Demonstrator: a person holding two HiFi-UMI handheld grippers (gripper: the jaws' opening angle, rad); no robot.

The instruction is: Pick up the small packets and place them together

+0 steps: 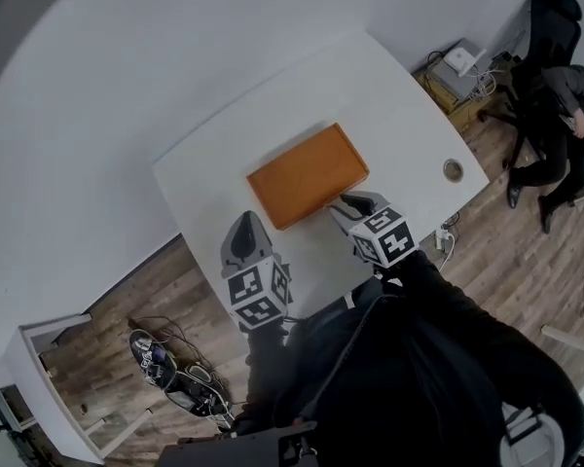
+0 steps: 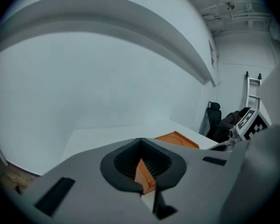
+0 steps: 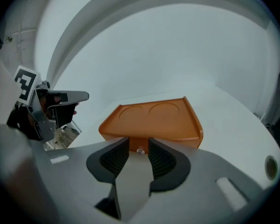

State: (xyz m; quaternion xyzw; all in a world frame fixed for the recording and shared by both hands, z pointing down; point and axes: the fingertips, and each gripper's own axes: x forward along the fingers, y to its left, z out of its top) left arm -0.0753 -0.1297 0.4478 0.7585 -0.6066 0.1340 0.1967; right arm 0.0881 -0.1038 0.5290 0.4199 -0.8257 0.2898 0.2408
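An orange tray (image 1: 307, 173) (image 2: 177, 139) (image 3: 151, 120) lies empty in the middle of the white table (image 1: 389, 105); two round hollows show in its floor. I see no packets on the table or the tray. My left gripper (image 1: 246, 222) (image 2: 140, 146) (image 3: 81, 96) hovers off the tray's near left corner, its tips together. Only a sliver of orange shows through the slit behind them. My right gripper (image 1: 346, 202) (image 3: 139, 141) (image 2: 221, 147) is open at the tray's near wall. A tiny clear speck (image 3: 140, 150) lies between its tips.
A round cable hole (image 1: 453, 170) (image 3: 270, 164) sits near the table's right corner. A person in dark clothes (image 1: 555, 86) sits beyond the table at the right, next to a box with a white device (image 1: 459, 61). Cables (image 1: 175, 368) and a white cabinet (image 1: 49, 377) are on the floor to the left.
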